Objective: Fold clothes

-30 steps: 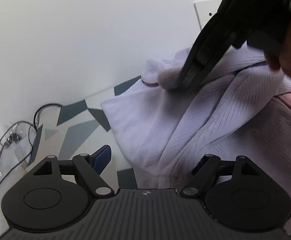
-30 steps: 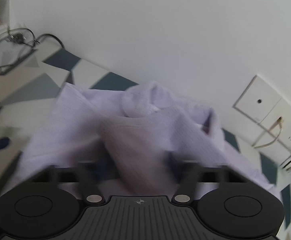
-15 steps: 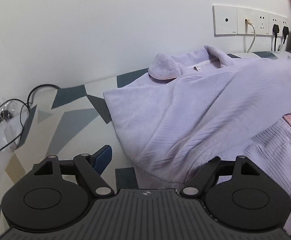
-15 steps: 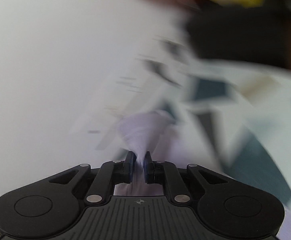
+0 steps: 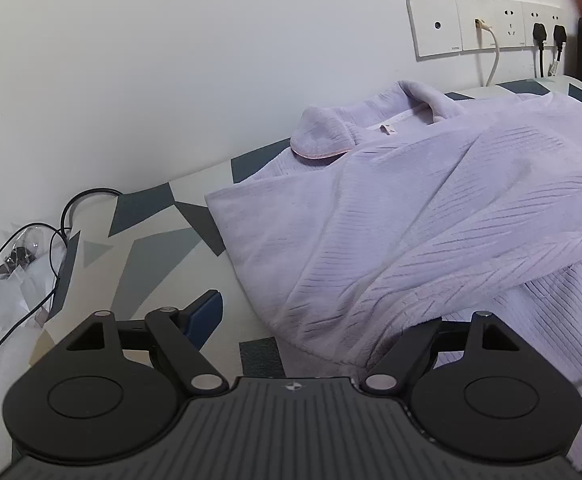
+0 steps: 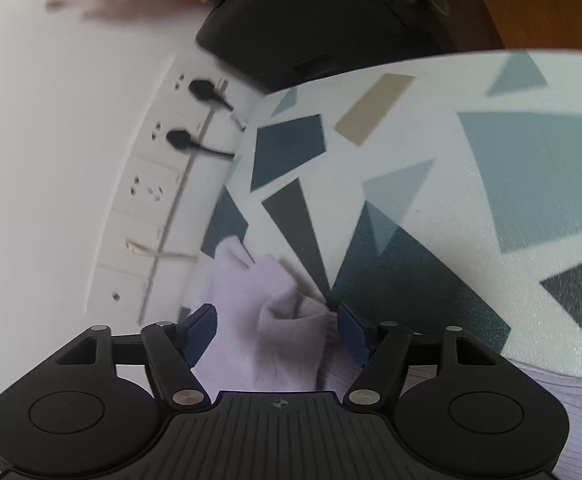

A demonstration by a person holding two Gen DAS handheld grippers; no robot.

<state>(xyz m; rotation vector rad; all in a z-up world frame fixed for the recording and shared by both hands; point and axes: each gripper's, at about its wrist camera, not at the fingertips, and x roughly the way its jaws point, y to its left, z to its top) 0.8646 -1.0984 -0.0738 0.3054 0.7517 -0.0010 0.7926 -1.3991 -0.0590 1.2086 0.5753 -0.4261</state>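
On the patterned table (image 5: 159, 248) lay a lilac fleece garment (image 5: 391, 216), its collar (image 5: 323, 136) toward the white wall, below the sockets (image 5: 487, 26). The left gripper (image 5: 315, 320) stood wide open over the garment's near edge, and its right finger was hidden by the cloth, so whether it touched I cannot tell. The right gripper (image 6: 277, 330) was opening; a bunched part of the garment (image 6: 279, 320) sat between its blue pads (image 6: 201, 328), not squeezed. Black cables (image 5: 19, 248) lay at the table's left end.

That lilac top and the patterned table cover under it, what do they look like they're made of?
Lilac top: likely plush fleece, matte and fuzzy, with ribbed lines and soft rounded folds. Table cover: probably vinyl or coated cloth, with a fine pebbled grain, slight sheen and printed geometric shapes.
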